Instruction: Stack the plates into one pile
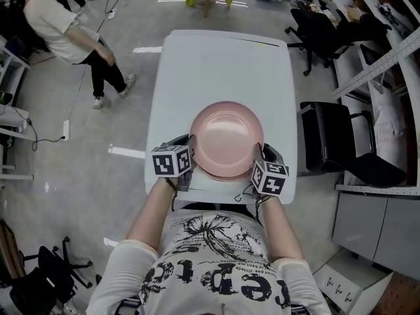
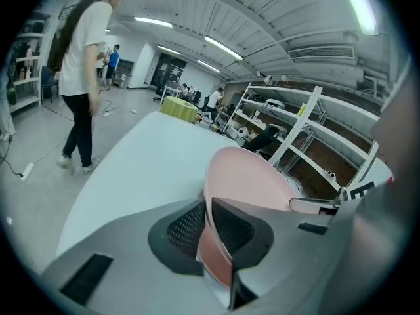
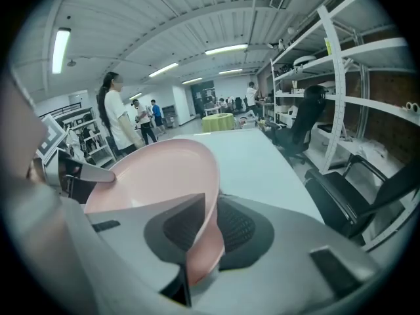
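**Round, shallow pink plate** (image 1: 226, 140), seemingly plastic, is held level over the near end of the white rectangular table (image 1: 223, 64) and appears lifted just clear of it. Whether further plates nest beneath it cannot be told. The left gripper (image 1: 190, 151) is clamped on the plate's left rim and the right gripper (image 1: 261, 157) on its right rim. Each pair of jaws is narrowed onto the thin edge, one pad on each face. Opposed grips on facing rims keep the plate balanced and flat, which would suit lowering it squarely onto a pile. No other plate shows on the table, so the pile's place is not evident. Beyond stand a person in a white top (image 1: 65, 25), far left, and a black office chair (image 1: 341, 143), right.
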Available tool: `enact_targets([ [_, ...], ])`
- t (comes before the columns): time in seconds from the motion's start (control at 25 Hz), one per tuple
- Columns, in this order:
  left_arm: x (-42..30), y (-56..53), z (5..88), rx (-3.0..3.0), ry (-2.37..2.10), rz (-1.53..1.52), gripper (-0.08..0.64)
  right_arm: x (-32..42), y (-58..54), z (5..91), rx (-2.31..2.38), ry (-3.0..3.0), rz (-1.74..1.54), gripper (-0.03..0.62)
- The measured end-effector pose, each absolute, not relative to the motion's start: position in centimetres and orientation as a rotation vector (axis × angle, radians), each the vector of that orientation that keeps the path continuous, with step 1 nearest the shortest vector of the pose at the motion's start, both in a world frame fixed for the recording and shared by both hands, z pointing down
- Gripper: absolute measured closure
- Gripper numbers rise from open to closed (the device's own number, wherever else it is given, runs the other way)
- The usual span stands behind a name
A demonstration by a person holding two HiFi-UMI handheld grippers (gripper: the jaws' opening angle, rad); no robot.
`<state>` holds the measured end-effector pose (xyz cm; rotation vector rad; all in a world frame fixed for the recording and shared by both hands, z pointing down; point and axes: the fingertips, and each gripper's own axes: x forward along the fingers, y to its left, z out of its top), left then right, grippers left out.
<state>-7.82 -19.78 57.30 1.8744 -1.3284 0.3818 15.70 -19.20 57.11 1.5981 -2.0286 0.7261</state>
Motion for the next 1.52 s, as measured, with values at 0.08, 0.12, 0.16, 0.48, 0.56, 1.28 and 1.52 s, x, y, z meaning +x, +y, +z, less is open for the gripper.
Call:
enact_targets([
  [0.08, -8.0, -19.2, 57.6, 1.864, -1.329, 0.401, 0.522, 15.6, -18.7, 57.3, 1.591, -2.016, 0.732, 0.529],
  [0.12, -7.9, -19.1, 57.9, 1.860, -1.329, 0.417, 0.522, 15.6, -18.6, 57.4, 1.589, -2.009, 0.733, 0.531],
  [0.16, -7.9, -19.0, 58.2, 1.859, -1.328, 0.437, 0.520, 15.6, -18.5, 57.7, 1.587, -2.000, 0.733, 0.531],
  [0.48, -7.1, -18.1, 60.8, 1.862, -1.377, 0.609, 0.508, 16.4, -17.6, 60.3, 1.517, -1.930, 0.736, 0.523],
  [0.56, -6.8, -18.0, 61.1, 1.865, -1.382, 0.637, 0.505, 16.6, -17.6, 60.6, 1.505, -1.925, 0.720, 0.523],
  [1.28, -6.2, -17.8, 62.0, 1.915, -1.491, 0.781, 0.450, 16.9, -18.1, 63.2, 1.413, -1.815, 0.679, 0.491],
  [1.52, -6.3, -18.0, 63.7, 1.888, -1.453, 0.769, 0.380, 16.9, -18.9, 63.4, 1.421, -1.815, 0.658, 0.491],
])
